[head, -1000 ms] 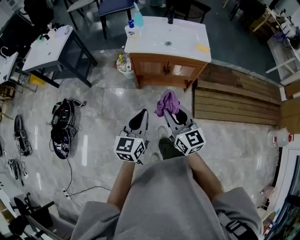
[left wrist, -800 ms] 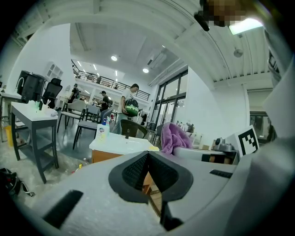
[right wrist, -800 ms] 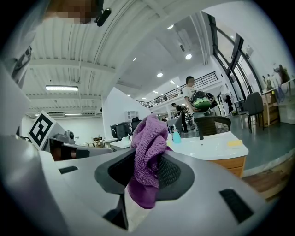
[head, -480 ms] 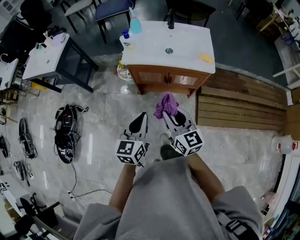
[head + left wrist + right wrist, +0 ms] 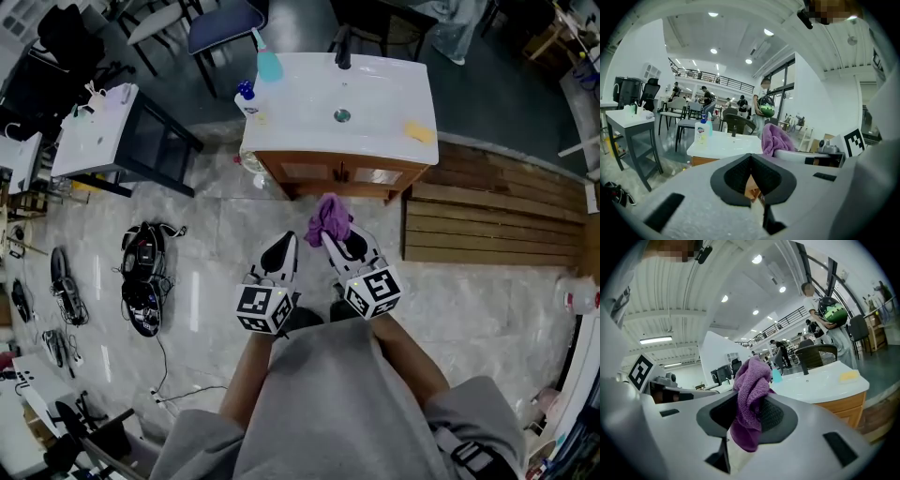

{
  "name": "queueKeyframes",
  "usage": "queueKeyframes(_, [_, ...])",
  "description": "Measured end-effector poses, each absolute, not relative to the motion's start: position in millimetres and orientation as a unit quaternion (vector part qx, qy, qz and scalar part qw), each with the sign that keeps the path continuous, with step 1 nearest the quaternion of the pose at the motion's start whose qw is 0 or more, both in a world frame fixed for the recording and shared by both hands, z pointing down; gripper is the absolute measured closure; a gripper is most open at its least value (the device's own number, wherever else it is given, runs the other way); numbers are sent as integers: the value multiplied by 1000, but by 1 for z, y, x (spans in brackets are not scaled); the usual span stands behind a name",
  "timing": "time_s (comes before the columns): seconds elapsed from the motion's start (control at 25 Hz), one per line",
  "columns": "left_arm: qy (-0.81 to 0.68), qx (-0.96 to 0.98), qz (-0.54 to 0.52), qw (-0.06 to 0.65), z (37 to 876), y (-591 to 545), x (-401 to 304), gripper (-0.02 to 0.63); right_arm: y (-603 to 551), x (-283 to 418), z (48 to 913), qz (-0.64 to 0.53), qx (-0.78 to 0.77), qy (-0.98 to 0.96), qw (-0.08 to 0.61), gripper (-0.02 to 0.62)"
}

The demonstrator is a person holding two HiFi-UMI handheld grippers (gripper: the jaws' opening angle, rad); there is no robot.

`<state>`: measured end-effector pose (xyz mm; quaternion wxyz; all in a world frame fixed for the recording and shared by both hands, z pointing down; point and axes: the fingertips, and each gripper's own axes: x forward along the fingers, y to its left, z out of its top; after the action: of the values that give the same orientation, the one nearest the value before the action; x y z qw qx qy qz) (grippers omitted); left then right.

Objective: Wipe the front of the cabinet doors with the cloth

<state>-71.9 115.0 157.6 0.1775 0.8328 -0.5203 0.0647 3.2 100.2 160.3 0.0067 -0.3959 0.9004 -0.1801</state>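
Note:
A wooden cabinet with two front doors [image 5: 342, 174] stands under a white sink top [image 5: 342, 103] ahead of me. A purple cloth [image 5: 327, 219] sticks up from my right gripper [image 5: 340, 240], which is shut on it; the same cloth [image 5: 751, 399] fills the jaws in the right gripper view. The cloth hangs in the air just short of the cabinet doors [image 5: 843, 409]. My left gripper [image 5: 278, 253] is held beside the right one, its jaws shut with nothing between them [image 5: 751, 180]. The purple cloth [image 5: 774, 139] shows to its right.
On the sink top stand a soap bottle [image 5: 246, 95], a blue spray bottle [image 5: 268, 62], a black tap [image 5: 343, 49] and a yellow sponge [image 5: 419, 131]. A white table [image 5: 98, 131] is at the left. Cables and gear [image 5: 142, 277] lie on the floor; wooden slats [image 5: 487, 220] at right.
I have walked nearer to the cabinet; it looms larger in the head view. Both grippers stay together, the right one still holding the cloth.

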Motion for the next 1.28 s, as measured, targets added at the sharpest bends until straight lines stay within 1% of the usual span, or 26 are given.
queueKeyframes(0.32, [-499,843,80,184,176,81,-96,597,74,-19,183,-195,-416,888,-2,487])
queueKeyframes(0.64, [-436,872,96,199,196,45,-133,597,43,-44,203,-197,-490,849,-15,486])
queueKeyframes(0.8, [-405,886,104,202,207,29,-156,597,29,-60,213,-188,-532,826,-23,486])
queueKeyframes(0.96, [-381,895,107,205,217,15,-173,597,18,-74,218,-153,-568,808,-24,488])
queueKeyframes(1.16, [-354,912,102,180,224,5,-187,597,8,-88,231,-120,-615,779,-44,489])
queueKeyframes(1.28, [-346,920,99,154,230,-1,-189,597,3,-92,241,-119,-632,765,-42,499])
